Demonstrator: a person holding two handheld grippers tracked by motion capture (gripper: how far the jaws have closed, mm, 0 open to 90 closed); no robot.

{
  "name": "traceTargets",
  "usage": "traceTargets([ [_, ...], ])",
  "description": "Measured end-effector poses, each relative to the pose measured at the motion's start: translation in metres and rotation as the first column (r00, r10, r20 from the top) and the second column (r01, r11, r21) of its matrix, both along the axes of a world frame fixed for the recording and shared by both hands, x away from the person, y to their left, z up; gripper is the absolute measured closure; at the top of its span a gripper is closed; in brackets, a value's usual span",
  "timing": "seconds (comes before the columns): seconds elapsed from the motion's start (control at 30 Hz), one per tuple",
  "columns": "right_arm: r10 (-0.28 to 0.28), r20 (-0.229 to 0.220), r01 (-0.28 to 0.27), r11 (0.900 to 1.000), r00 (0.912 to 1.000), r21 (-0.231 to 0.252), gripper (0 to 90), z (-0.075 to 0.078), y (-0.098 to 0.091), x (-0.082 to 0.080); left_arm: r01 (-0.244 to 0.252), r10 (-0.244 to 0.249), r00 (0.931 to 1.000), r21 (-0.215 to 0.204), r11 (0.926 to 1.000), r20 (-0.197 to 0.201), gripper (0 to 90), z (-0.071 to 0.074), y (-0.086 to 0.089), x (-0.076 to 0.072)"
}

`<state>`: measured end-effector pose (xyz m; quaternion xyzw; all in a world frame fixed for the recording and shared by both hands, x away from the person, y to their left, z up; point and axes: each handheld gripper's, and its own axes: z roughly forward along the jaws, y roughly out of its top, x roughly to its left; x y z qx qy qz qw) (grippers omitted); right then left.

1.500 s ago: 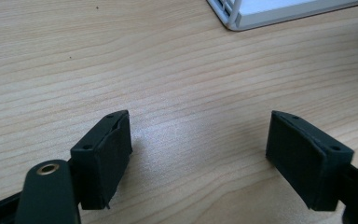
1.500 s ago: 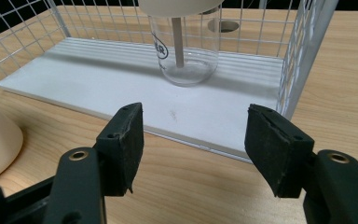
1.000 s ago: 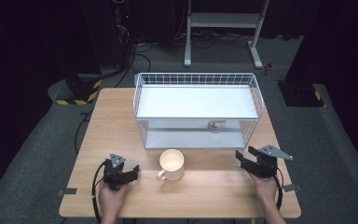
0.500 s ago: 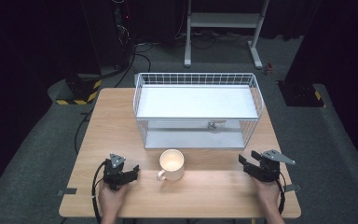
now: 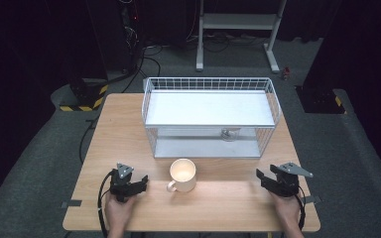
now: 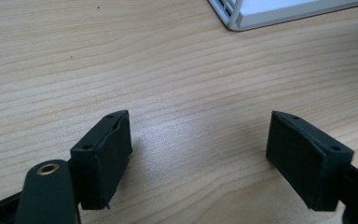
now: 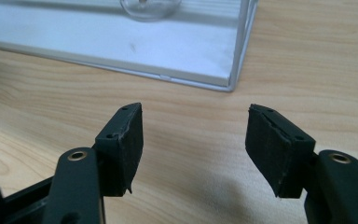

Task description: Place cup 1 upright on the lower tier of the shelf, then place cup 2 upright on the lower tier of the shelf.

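Note:
A cream mug stands upright on the wooden table, its handle toward the front left, just before the white wire rack. Left of the mug, my left gripper rests near the front edge with its jaws apart. In the left gripper view the left gripper is open over bare wood. At the front right, my right gripper points toward the rack, open and empty. The right gripper view has that gripper facing the rack's lower shelf, where a clear glass object sits.
The two-level rack takes up the back half of the table, and its corner sits at the top right of the left gripper view. A glass item sits under the upper shelf. Cables and a metal stand lie on the floor behind.
The right gripper has drawn back slightly toward the table's front edge. The left gripper and the mug have stayed put.

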<state>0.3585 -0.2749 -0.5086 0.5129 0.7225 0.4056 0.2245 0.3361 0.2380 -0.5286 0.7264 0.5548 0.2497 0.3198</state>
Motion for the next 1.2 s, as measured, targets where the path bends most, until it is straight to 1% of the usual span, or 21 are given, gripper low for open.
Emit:
traceTargets([
  [0.07, -0.011, -0.016, 0.011, 0.9999, 0.9998, -0.007, 36.8, -0.002, -0.001, 0.0, 0.0, 0.0, 1.0, 0.0, 1.0, 0.0, 22.4, 0.0, 0.0, 0.0],
  [0.17, -0.016, -0.025, 0.016, 0.9997, 0.9996, -0.018, 36.4, -0.005, -0.002, -0.001, 0.001, -0.001, 1.0, 0.001, 1.0, -0.001, 22.5, 0.0, 0.0, 0.0],
  [0.23, -0.015, -0.038, 0.013, 0.9992, 0.9992, -0.039, 36.1, -0.007, -0.002, -0.001, 0.001, -0.001, 1.0, 0.001, 1.0, -0.001, 22.4, 0.0, 0.0, 0.0],
  [0.3, -0.013, -0.042, 0.011, 0.9983, 0.999, -0.058, 35.9, -0.009, -0.003, -0.002, -0.001, 0.001, 1.0, 0.0, 1.0, 0.0, 22.5, 0.0, 0.0, 0.0],
  [0.43, -0.026, -0.051, 0.022, 0.9979, 0.9984, -0.06, 35.7, -0.01, -0.004, -0.003, -0.003, 0.003, 1.0, -0.001, 1.0, 0.0, 22.4, 0.0, 0.0, 0.0],
  [0.6, -0.015, -0.061, 0.009, 0.9956, 0.998, -0.093, 34.6, -0.012, -0.005, -0.003, -0.004, 0.004, 1.0, -0.001, 1.0, 0.001, 22.5, 0.0, 0.0, 0.0],
  [0.7, -0.013, -0.066, 0.007, 0.9952, 0.9977, -0.097, 33.8, -0.013, -0.005, -0.003, -0.006, 0.006, 1.0, -0.002, 1.0, 0.002, 22.5, 0.0, 0.0, 0.0],
  [0.77, -0.011, -0.075, 0.005, 0.9961, 0.9971, -0.089, 33.0, -0.013, -0.006, -0.003, -0.005, 0.005, 1.0, -0.001, 1.0, 0.001, 22.5, 0.0, 0.0, 0.0],
  [0.83, -0.01, -0.08, 0.003, 0.9958, 0.9968, -0.091, 32.2, -0.013, -0.007, -0.003, -0.007, 0.007, 1.0, -0.002, 1.0, 0.003, 22.5, 0.0, 0.0, 0.0],
  [0.87, -0.014, -0.079, 0.006, 0.995, 0.9968, -0.1, 31.6, -0.013, -0.007, -0.003, -0.006, 0.006, 1.0, 0.001, 1.0, 0.002, 22.5, 0.0, 0.0, -0.001],
  [0.9, -0.019, -0.084, 0.009, 0.9935, 0.9963, -0.113, 30.2, -0.014, -0.007, -0.003, -0.01, 0.01, 0.9999, -0.005, 0.9999, 0.004, 22.5, 0.0, 0.0, -0.001],
  [0.93, -0.012, -0.104, -0.001, 0.9925, 0.9945, -0.122, 27.3, -0.014, -0.006, -0.002, -0.009, 0.009, 1.0, -0.004, 0.9999, 0.002, 22.6, 0.0, 0.0, -0.001],
  [0.97, 0.001, -0.104, -0.015, 0.9908, 0.9945, -0.135, 25.8, -0.014, -0.006, -0.001, -0.008, 0.008, 1.0, -0.004, 1.0, 0.001, 22.5, 0.0, 0.0, 0.0],
  [1.03, 0.009, -0.105, -0.025, 0.9875, 0.9944, -0.156, 24.5, -0.015, -0.003, -0.002, -0.007, 0.007, 1.0, -0.005, 1.0, 0.0, 22.4, 0.0, 0.0, 0.0],
  [1.13, 0.013, -0.107, -0.03, 0.9873, 0.9942, -0.156, 23.9, -0.015, -0.003, -0.002, 0.001, -0.001, 1.0, -0.006, 1.0, -0.008, 20.1, 0.0, 0.0, 0.0],
  [1.17, 0.013, -0.107, -0.03, 0.9872, 0.9941, -0.157, 23.9, -0.015, -0.004, -0.002, -0.013, 0.013, 0.9998, -0.002, 0.9999, -0.018, 16.9, 0.0, 0.0, 0.001],
  [1.2, 0.013, -0.107, -0.03, 0.9874, 0.9941, -0.155, 23.9, -0.015, -0.003, -0.002, -0.02, 0.02, 0.9996, -0.004, 0.9998, -0.019, 13.5, -0.001, -0.001, 0.002],
])
